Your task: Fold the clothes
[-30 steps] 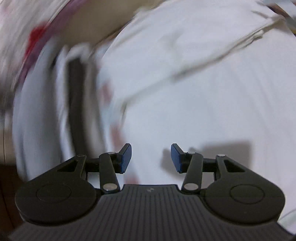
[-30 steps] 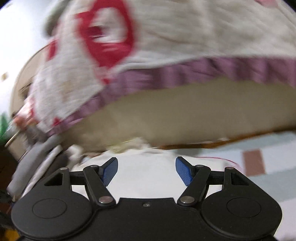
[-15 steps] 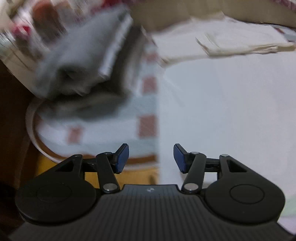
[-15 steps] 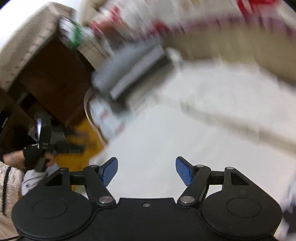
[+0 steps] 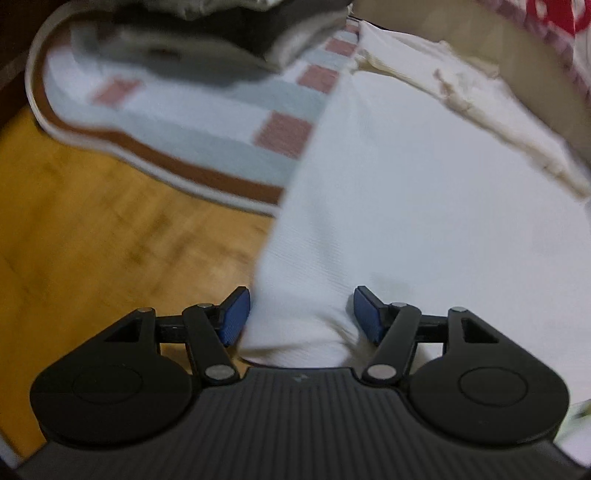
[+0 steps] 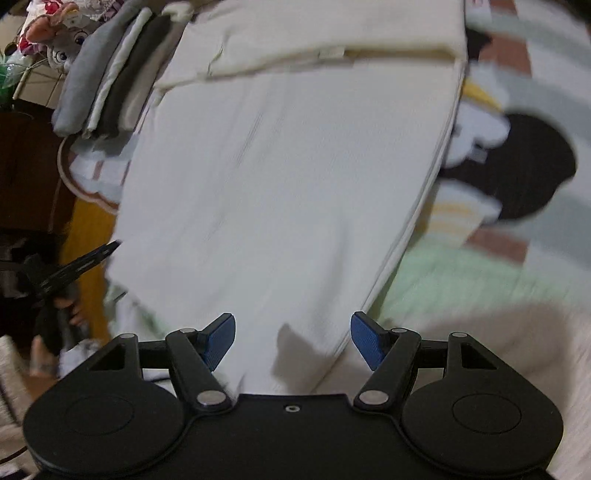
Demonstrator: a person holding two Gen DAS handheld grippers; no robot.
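**Both tongs astride the near end of the white garment**

Your left tongs (image 5: 301, 314) stand parted, and the jaws have just been opening; the near left corner of the white garment (image 5: 388, 192) bunches between the pads, which do not press on it. Your right tongs (image 6: 291, 341) are likewise wide apart, with the garment's near right corner and its seamed edge lying between the blue pads (image 6: 364, 341), untouched so far as can be seen.

From both tongs the garment runs straight ahead, its long axis pointing away from you toward the folded cream piece (image 6: 314, 33) at its far end. It lies flat on the patterned rug (image 5: 207, 136), its left edge overhanging onto the wooden floor (image 5: 92, 229).

Judgement: each hand is nearest its own corner, so the fold should carry the near end forward along that axis.
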